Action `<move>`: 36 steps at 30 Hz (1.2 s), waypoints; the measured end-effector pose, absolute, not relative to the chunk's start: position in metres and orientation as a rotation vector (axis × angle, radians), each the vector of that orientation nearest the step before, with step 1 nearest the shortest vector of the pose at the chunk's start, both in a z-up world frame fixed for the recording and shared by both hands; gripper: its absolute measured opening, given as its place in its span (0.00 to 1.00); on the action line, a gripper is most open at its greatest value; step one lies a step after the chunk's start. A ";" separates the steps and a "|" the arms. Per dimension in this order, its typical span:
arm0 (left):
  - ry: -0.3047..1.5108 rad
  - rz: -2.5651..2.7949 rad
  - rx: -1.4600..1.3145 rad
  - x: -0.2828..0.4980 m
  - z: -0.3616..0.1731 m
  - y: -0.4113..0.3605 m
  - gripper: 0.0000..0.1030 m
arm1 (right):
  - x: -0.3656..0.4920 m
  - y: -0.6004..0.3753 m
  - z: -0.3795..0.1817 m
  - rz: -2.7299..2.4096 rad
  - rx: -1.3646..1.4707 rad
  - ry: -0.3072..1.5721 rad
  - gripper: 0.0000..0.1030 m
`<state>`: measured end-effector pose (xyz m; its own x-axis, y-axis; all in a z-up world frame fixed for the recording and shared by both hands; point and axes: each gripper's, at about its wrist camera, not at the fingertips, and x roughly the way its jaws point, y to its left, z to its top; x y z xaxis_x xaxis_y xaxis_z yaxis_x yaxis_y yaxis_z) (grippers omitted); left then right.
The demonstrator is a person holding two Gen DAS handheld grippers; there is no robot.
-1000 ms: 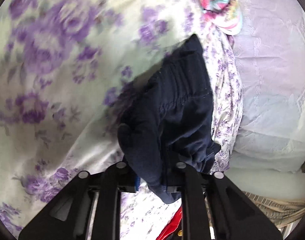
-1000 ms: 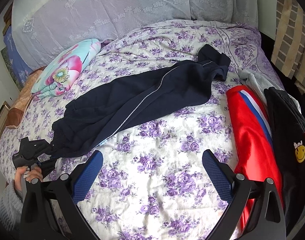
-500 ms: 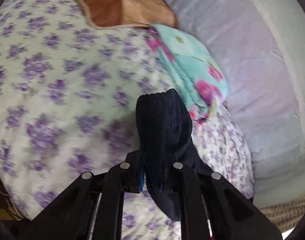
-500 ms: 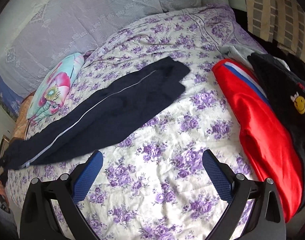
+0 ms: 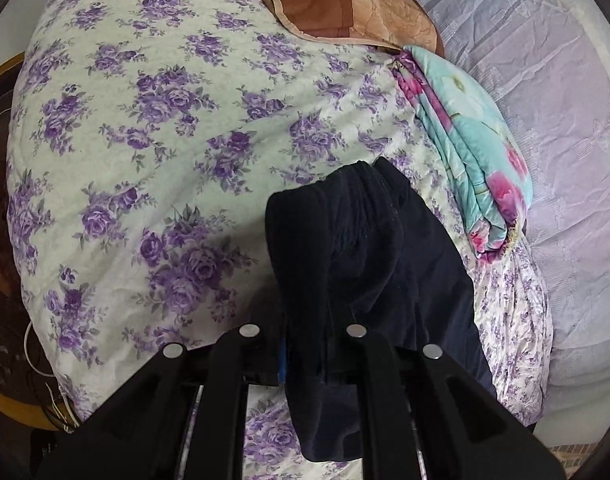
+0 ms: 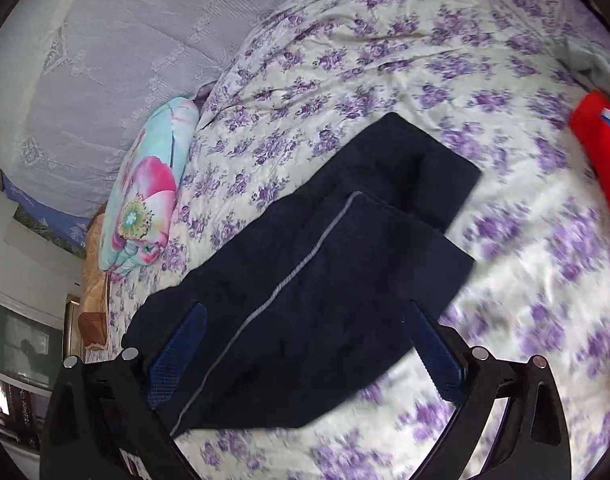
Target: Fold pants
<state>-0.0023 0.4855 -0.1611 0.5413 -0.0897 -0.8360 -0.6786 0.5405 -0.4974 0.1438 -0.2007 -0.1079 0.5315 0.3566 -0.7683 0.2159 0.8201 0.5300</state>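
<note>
Left wrist: left gripper (image 5: pixel 305 360) clamps pants (image 5: pixel 365 264); right gripper (image 6: pixel 305 356) closing, angled down over them

Navy pants (image 6: pixel 305 296): dark knit fabric, thin grey stripe along side seam. Lie stretched diagonally across floral bedspread (image 6: pixel 445 80), legs stacked, hems offset, pointing toward bed's far right side. Other end bunched, ribbed, lifted off bedspread near left edge, close to folded floral blanket (image 5: pixel 469 152). Surface mostly flat, few wrinkles.
</note>
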 end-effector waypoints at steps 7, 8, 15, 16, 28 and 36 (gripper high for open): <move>0.962 0.486 -0.922 0.001 -0.158 0.482 0.10 | 0.272 -0.143 -0.157 -0.037 0.102 1.200 0.84; 0.965 0.484 -0.919 0.002 -0.158 0.483 0.10 | 0.270 -0.142 -0.165 -0.055 0.065 1.212 0.84; 1.008 0.430 -0.923 0.005 -0.172 0.496 0.10 | 0.237 -0.162 -0.182 -0.002 0.128 1.118 0.47; 1.016 0.419 -0.922 0.006 -0.175 0.499 0.10 | 0.231 -0.170 -0.177 0.029 0.196 1.112 0.40; 1.089 0.203 -0.886 0.003 -0.180 0.509 0.11 | 0.030 -0.227 -0.110 0.040 0.648 0.887 0.27; 1.137 0.154 -0.976 -0.025 -0.206 0.535 0.14 | -0.139 -0.262 -0.169 -0.111 0.944 0.902 0.55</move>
